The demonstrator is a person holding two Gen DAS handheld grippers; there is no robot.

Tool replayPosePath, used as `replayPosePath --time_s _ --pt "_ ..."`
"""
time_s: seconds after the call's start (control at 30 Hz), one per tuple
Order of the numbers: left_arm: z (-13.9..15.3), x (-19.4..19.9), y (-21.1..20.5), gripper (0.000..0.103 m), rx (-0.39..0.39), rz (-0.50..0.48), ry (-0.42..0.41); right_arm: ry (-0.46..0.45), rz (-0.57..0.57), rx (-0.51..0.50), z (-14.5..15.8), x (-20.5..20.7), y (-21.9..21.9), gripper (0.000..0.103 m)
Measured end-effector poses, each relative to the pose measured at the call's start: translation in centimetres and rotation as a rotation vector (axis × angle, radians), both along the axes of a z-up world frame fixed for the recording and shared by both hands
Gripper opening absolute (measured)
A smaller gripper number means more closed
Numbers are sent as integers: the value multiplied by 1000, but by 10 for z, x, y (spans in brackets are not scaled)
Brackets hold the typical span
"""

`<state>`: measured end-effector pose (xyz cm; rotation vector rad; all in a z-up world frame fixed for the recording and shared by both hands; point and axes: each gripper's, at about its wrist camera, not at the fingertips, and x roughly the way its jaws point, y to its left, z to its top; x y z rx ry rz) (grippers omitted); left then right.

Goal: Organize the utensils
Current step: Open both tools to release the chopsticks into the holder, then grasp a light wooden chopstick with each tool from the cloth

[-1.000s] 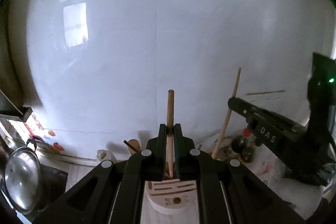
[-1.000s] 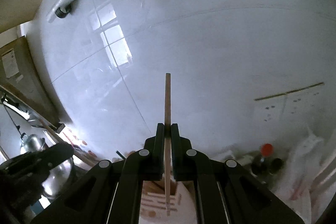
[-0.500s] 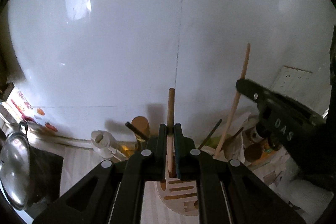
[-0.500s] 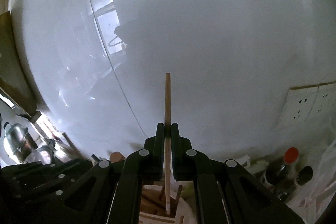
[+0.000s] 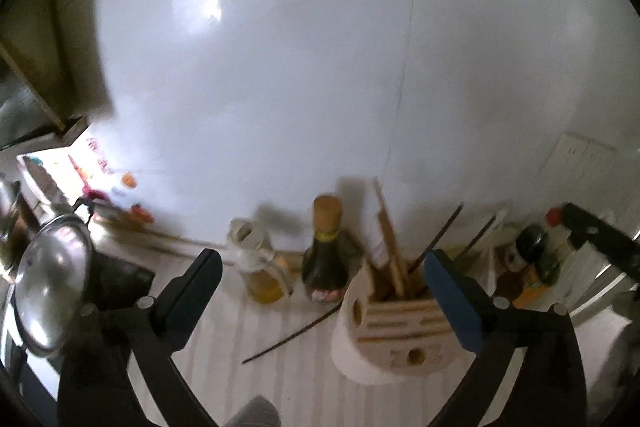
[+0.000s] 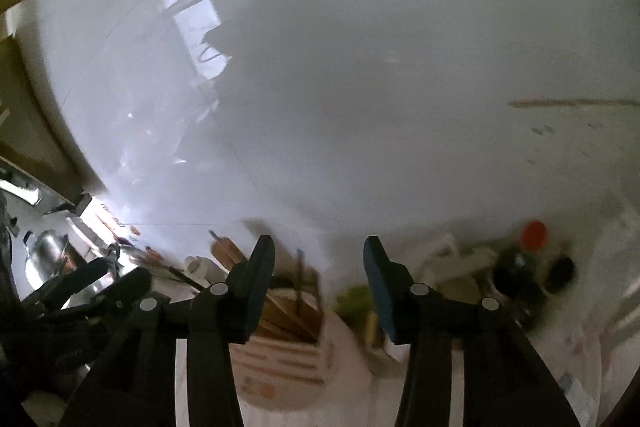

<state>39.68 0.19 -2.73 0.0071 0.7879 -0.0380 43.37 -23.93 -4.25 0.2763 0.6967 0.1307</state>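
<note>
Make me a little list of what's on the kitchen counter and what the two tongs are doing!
left tongs: open, nothing between them; jaws have just been opening
right tongs: open, nothing between them; jaws have just been opening
utensil holder: pale wood, slotted front, on the counter
in the holder: wooden sticks and thin dark sticks, leaning
dark stick: lying on the counter, left of the holder
dark bottle: upright, left of the holder
yellow-liquid bottle: beside the dark bottle
steel pot lid: far left
</note>
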Motion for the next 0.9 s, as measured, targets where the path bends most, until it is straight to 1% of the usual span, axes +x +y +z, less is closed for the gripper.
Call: replayPosePath --time_s 0.03,0.1,0.13,0.17,0.23,0.27,0.3,0.33,0.37,0.4,0.43,0.53,0.57,0.6,0.67,0.7,0.8,0.9 --pt "-4 -5 -1 103 1 3 7 13 -23 -5 -5 -10 -8 54" --pt "-22 -21 -5 103 -5 4 35 56 -61 -21 -18 -28 -23 54" --pt "-29 -26 -7 103 -2 2 49 94 -79 -24 -31 -40 -33 54" --pt "-40 -32 -11 103 4 3 72 138 -92 -22 -47 -50 -41 54" --pt "-72 -46 -21 103 24 -7 131 221 -109 -35 -80 -68 -57 54" --pt "-84 -50 -25 103 40 -9 153 282 -118 -34 -107 -80 -65 54" --pt "-108 -57 -32 103 66 -9 199 335 -119 -31 -129 -88 -71 54" --pt "-125 -61 -36 103 77 -12 233 396 -116 -23 -154 -96 -76 53" --pt "-140 -65 -40 103 87 -12 265 455 -114 -7 -181 -104 -81 48" --pt "-164 -70 -45 103 105 -13 321 501 -106 2 -203 -110 -81 42" --pt "-178 -73 -49 103 118 -18 355 560 -100 10 -228 -116 -84 34" --pt "-215 -83 -61 103 161 -36 436 659 -92 23 -281 -129 -88 27" --pt "-221 -86 -63 103 170 -44 449 679 -86 27 -293 -132 -89 26" --pt "-229 -89 -68 103 183 -50 464 690 -86 28 -300 -133 -90 24" --pt "-234 -93 -72 103 186 -55 476 698 -68 30 -310 -138 -90 21" --pt "-236 -94 -75 103 185 -55 482 684 -62 15 -309 -139 -89 21" --pt "-238 -98 -82 103 183 -59 483 688 -43 -19 -313 -141 -87 18" --pt "-238 -102 -92 103 189 -71 482 688 -13 -86 -315 -142 -80 13"
